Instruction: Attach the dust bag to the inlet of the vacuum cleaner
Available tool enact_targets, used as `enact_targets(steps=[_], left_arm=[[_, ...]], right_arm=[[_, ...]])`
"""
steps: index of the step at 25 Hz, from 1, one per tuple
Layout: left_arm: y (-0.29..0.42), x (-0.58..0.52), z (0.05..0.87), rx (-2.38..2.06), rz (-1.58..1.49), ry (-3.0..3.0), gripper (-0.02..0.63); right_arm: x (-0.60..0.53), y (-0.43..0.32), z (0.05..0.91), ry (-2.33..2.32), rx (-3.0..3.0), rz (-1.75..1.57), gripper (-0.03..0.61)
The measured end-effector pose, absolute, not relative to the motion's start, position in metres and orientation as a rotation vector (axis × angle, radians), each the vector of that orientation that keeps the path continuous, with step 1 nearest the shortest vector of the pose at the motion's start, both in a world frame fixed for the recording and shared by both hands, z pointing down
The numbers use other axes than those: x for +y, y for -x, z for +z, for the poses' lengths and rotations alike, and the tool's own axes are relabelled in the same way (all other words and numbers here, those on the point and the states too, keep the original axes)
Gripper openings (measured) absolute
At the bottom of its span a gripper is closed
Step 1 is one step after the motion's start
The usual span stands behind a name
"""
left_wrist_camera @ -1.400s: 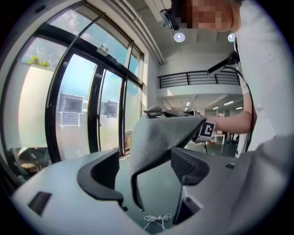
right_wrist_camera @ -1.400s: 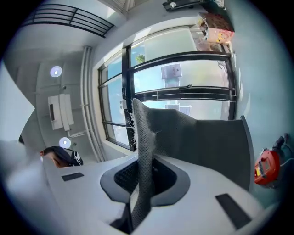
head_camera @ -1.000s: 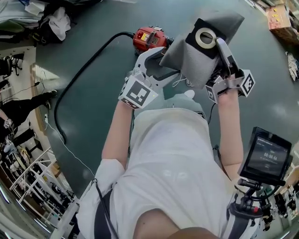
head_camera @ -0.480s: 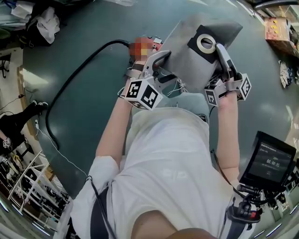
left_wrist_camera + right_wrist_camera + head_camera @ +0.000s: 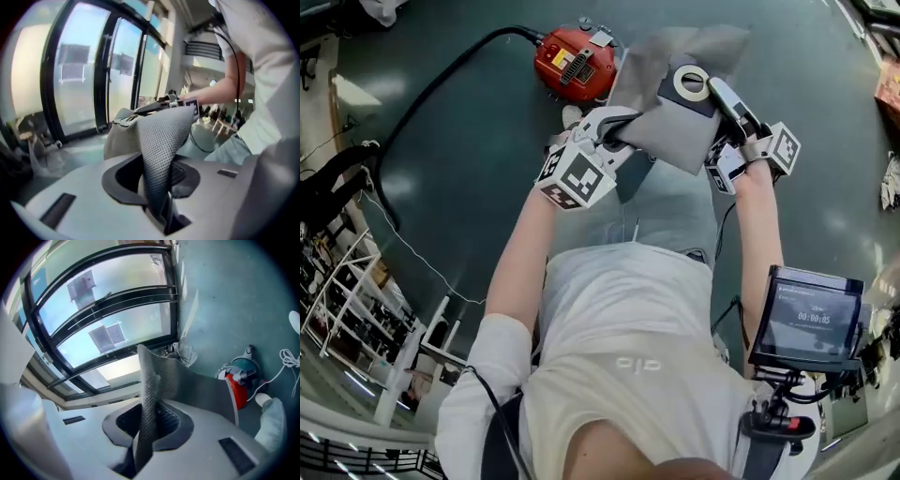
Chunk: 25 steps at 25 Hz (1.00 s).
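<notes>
Dust bag (image 5: 670,127) is up in the air between both grippers, in front of the person's chest, not on the vacuum cleaner (image 5: 574,64). The vacuum is the red unit sitting on the dark green floor (image 5: 469,197) just beyond the bag's far left corner in the head view; can't tell if that corner touches it. A black hose (image 5: 441,84) runs off the vacuum to the left and curves down along the floor. The bag's black collar (image 5: 705,101) with its white ring (image 5: 691,82) faces up, on the right-hand side of the bag. Left gripper (image 5: 617,131) is on the bag's left edge. Its jaws are closing, with a fold of grey mesh fabric (image 5: 159,140) between them, running down into the slot and pinched there. Right gripper (image 5: 724,98) is at the collar end, fingers together and clamped on a thin edge of the bag (image 5: 147,404) that stands up between the pads. In the right gripper view the bag panel spreads to the right and the red vacuum (image 5: 236,387) shows past it, low on the floor. A small screen (image 5: 806,319) is mounted at the person's right side. Inlet location: can't make it out in any view.
</notes>
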<state>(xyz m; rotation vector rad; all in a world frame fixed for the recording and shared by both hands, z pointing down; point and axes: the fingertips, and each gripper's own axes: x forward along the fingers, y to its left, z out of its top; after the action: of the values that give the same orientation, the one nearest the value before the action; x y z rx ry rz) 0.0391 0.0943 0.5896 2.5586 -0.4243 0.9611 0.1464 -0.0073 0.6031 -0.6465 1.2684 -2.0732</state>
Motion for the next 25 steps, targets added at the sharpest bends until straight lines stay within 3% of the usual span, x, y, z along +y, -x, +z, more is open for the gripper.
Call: enact_targets(steps=[3, 7, 13, 17, 25], left_arm=[[0.005, 0.102, 0.500, -0.370, 0.920, -2.437, 0.041], [0.018, 0.117, 0.440, -0.337, 0.927, -2.383, 0.025], [0.005, 0.138, 0.467, -0.325, 0.885, -2.163, 0.025], [0.000, 0.149, 0.490, -0.315, 0.899, -2.074, 0.025], [-0.001, 0.144, 0.522, -0.297, 0.882, -1.925, 0.025]], right_arm=[[-0.002, -0.092, 0.521, 0.604, 1.311, -2.108, 0.037], [0.011, -0.068, 0.459, 0.533, 1.316, -2.086, 0.041], [0.031, -0.088, 0.478, 0.518, 1.387, -2.167, 0.108], [0.041, -0.105, 0.497, 0.569, 1.373, -2.207, 0.227], [0.023, -0.136, 0.565, 0.825, 1.324, -2.247, 0.227]])
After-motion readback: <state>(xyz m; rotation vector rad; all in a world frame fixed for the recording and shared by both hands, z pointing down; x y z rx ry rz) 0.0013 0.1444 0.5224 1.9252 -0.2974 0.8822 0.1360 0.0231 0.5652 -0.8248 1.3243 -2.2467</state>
